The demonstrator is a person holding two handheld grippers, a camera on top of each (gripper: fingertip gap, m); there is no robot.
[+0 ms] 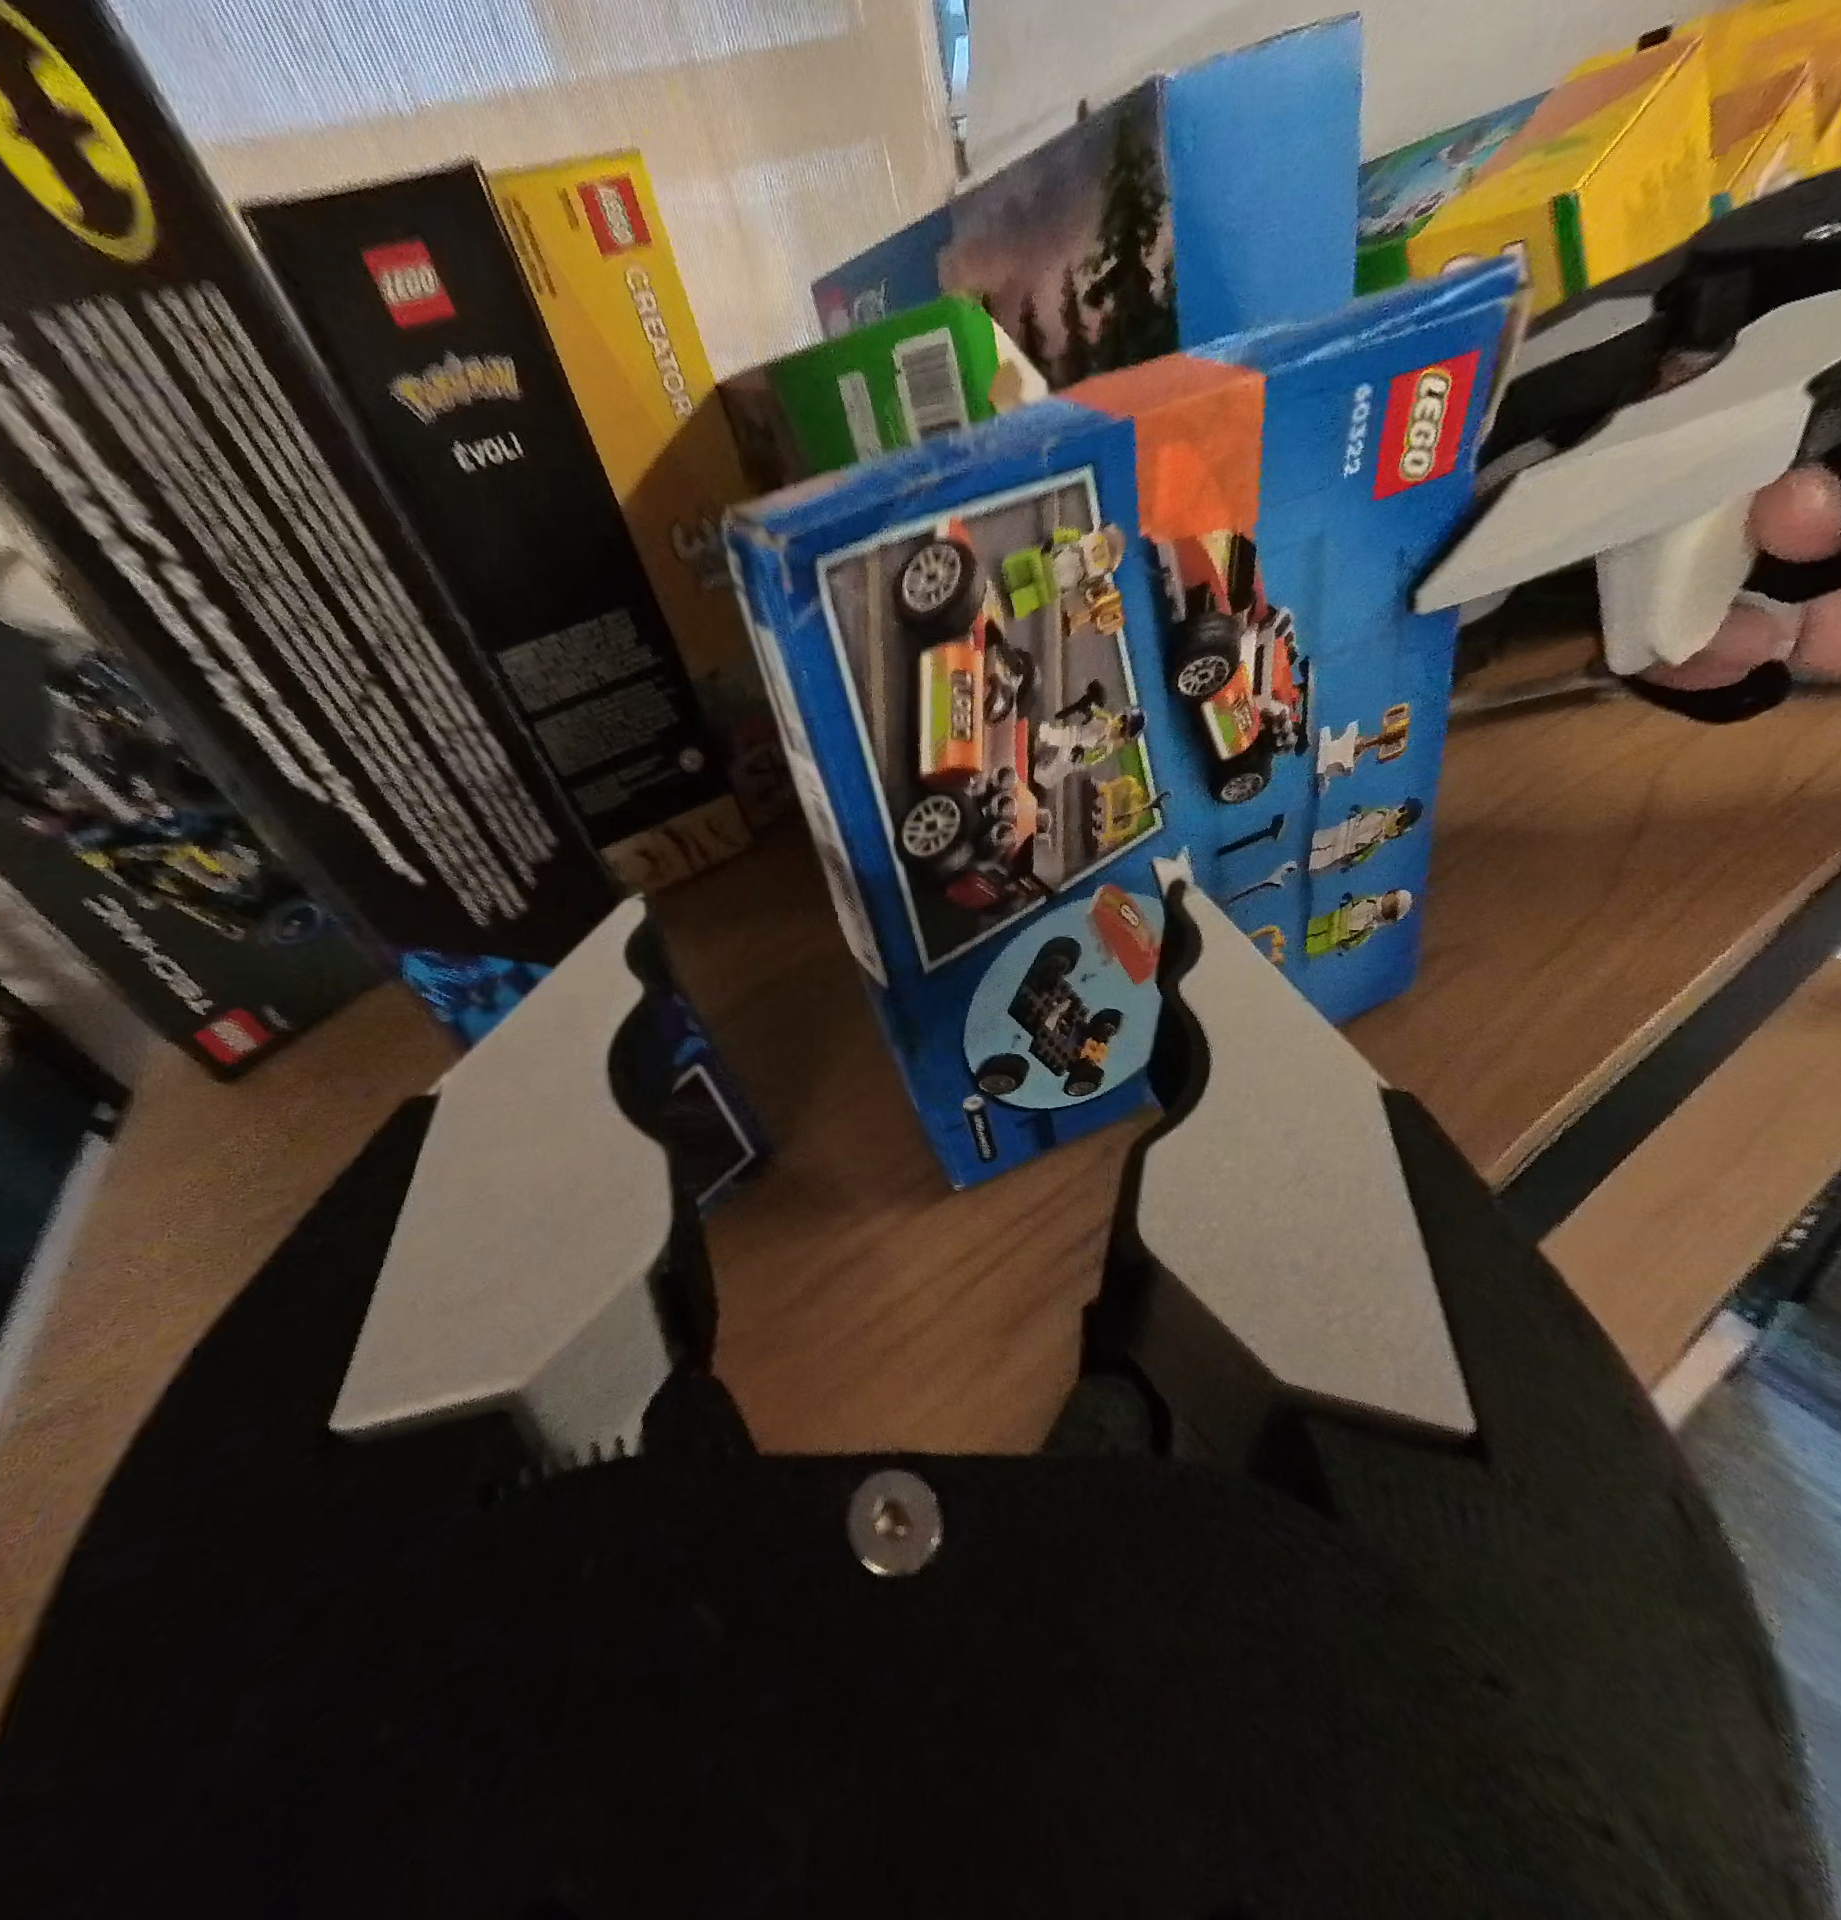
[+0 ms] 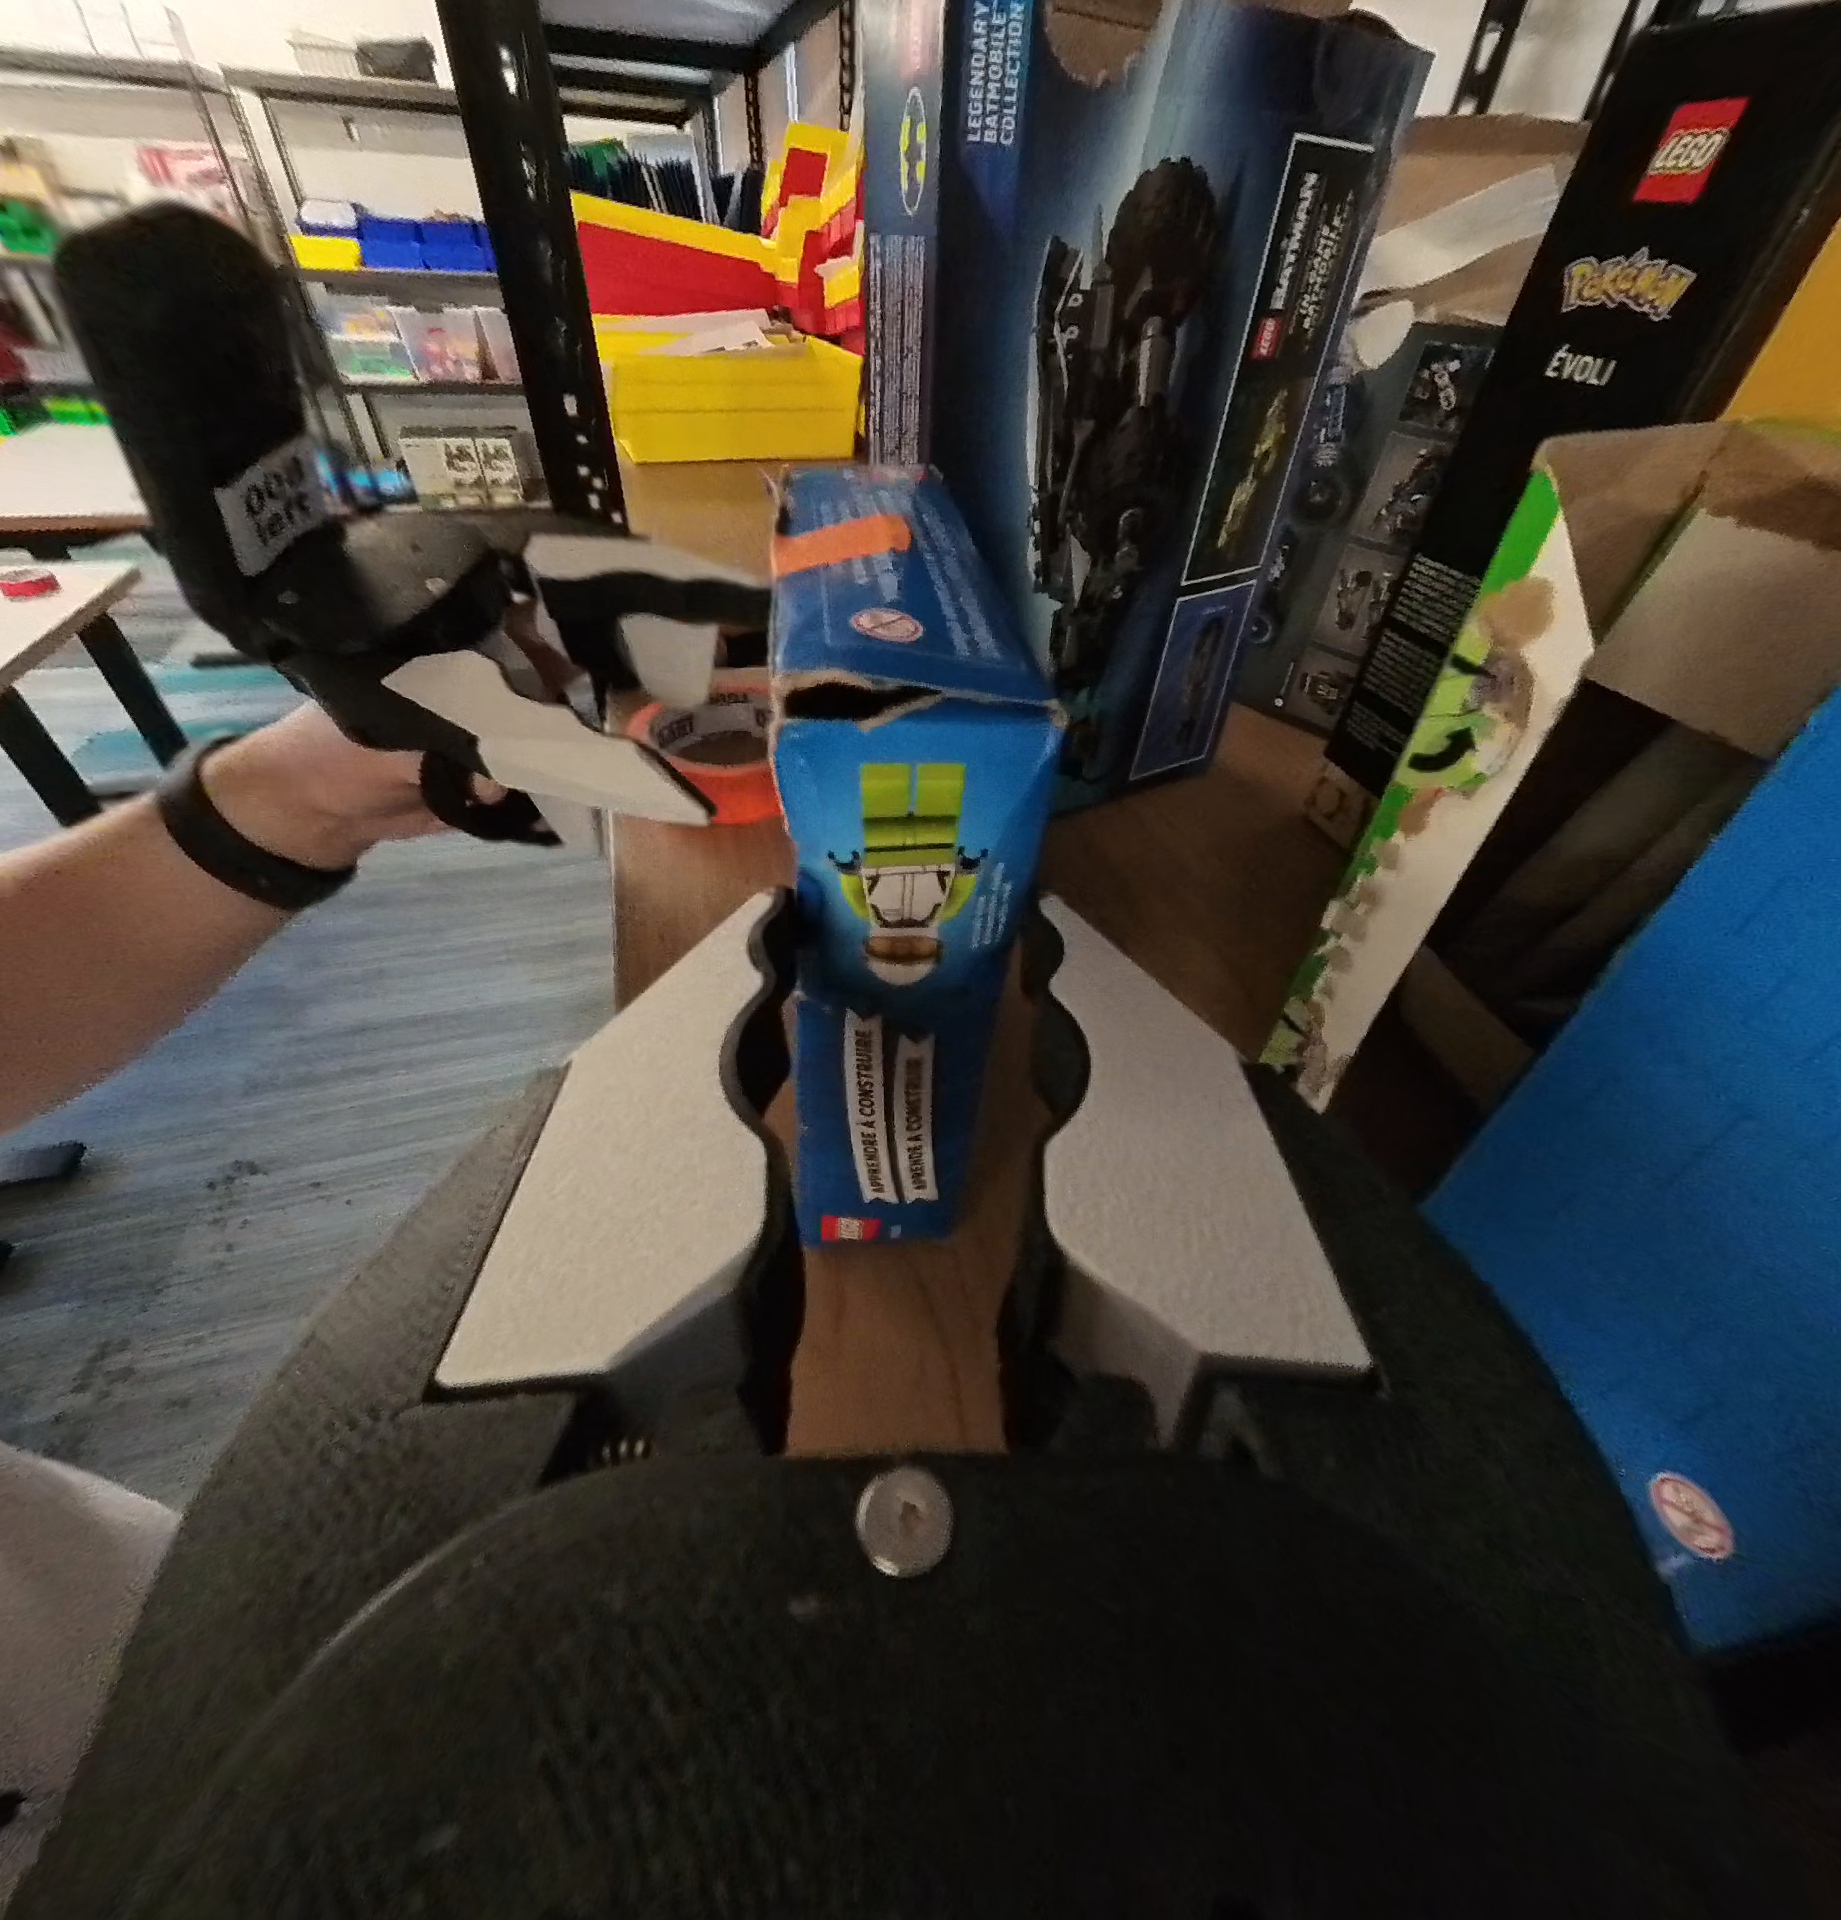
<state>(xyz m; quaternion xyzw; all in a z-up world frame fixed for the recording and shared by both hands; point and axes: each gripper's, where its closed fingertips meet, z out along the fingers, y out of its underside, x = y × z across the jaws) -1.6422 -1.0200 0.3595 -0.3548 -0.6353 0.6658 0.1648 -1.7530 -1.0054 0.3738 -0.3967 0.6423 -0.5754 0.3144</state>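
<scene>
Blue box [image 2: 911, 831] with orange tape [image 2: 838, 545], wood-grain table [image 1: 895, 1299]

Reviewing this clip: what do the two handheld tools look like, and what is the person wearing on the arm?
Both tools match: a rounded black textured body with a silver screw at the centre, and two pale grey wedge-shaped fingers with black scalloped inner pads. The left tool shows this up close, as does the right tool. Seen from the right wrist view, the left tool carries a small grey label on its black handle. A black wristband sits on the bare forearm.

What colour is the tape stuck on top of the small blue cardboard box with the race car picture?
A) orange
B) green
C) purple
A: a strip of orange tape crosses the top of the small blue cardboard box, which stands upright on the wooden table.
</scene>
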